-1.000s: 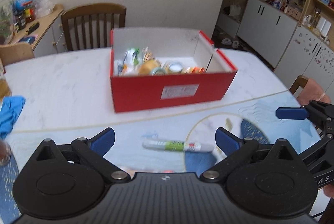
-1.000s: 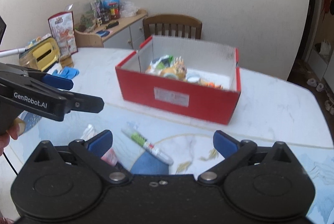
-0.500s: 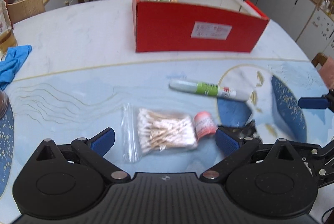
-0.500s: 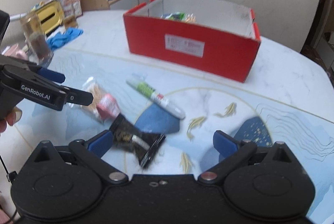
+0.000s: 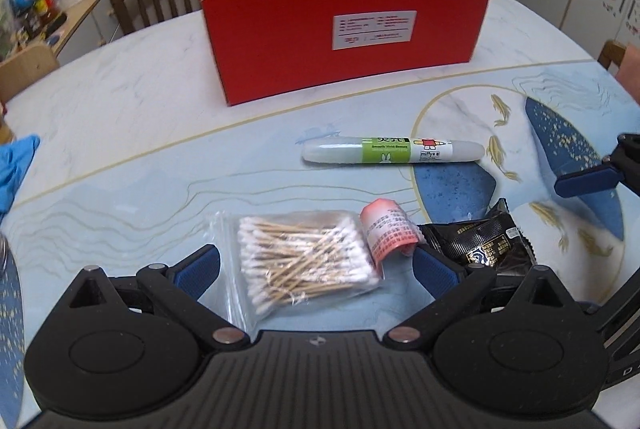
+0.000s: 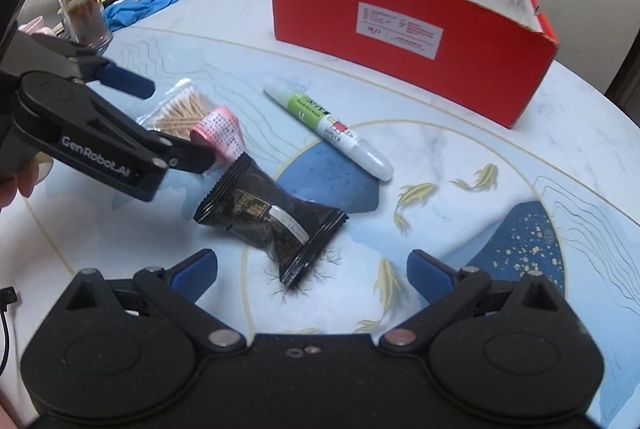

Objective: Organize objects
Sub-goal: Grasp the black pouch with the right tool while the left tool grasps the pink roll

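Many wooden cotton swabs (image 5: 304,261) fill a clear bag.

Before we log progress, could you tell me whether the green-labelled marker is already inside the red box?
No, the marker lies flat on the table in front of the red box.

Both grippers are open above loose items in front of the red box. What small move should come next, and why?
Probably lower the left gripper and close on the cotton swab bag: its open fingers already straddle the bag. The right gripper lines up likewise over the black snack packet.
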The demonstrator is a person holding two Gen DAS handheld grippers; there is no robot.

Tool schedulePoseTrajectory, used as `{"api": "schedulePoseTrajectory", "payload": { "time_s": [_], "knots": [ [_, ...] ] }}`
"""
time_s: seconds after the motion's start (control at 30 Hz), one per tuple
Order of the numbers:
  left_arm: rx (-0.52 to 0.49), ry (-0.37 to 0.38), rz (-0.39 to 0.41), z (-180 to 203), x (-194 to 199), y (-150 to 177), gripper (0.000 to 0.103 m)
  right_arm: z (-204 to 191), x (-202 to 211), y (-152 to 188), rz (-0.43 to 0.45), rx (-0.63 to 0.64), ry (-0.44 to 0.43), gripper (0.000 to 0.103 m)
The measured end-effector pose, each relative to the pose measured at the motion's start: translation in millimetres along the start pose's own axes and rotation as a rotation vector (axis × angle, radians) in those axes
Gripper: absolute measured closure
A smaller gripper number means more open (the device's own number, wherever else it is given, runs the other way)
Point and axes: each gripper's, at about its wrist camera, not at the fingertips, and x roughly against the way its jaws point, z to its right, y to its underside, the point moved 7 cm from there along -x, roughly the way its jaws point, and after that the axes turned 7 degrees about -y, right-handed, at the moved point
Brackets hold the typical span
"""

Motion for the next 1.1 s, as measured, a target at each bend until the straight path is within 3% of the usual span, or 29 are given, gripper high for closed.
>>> {"api": "schedulePoseTrajectory", "payload": {
  "time_s": [0.27,0.43,0.67,1.1],
  "knots": [
    [-0.130,-0.035,0.058,15.3,-3.7,-6.2,0.000,-3.0,-14.7,-3.8,-0.007,0.043,0.009,0.005],
    [-0.145,0.005,0.068,20.0,-6.1,-7.5,0.002,-3.6,-21.5,-6.5,-0.008,0.057,0.008,0.009],
    [-0.203,0.043,0.086,34.0,-5.0,-8.4,0.032,-5.0,-23.5,-9.6,-0.001,0.073,-0.006,0.021],
    [-0.271,0.033,0.113,45.0,-1.8,-11.6,0.058,6.1,-14.6,-6.8,0.009,0.048,-0.017,0.054]
  ]
}}
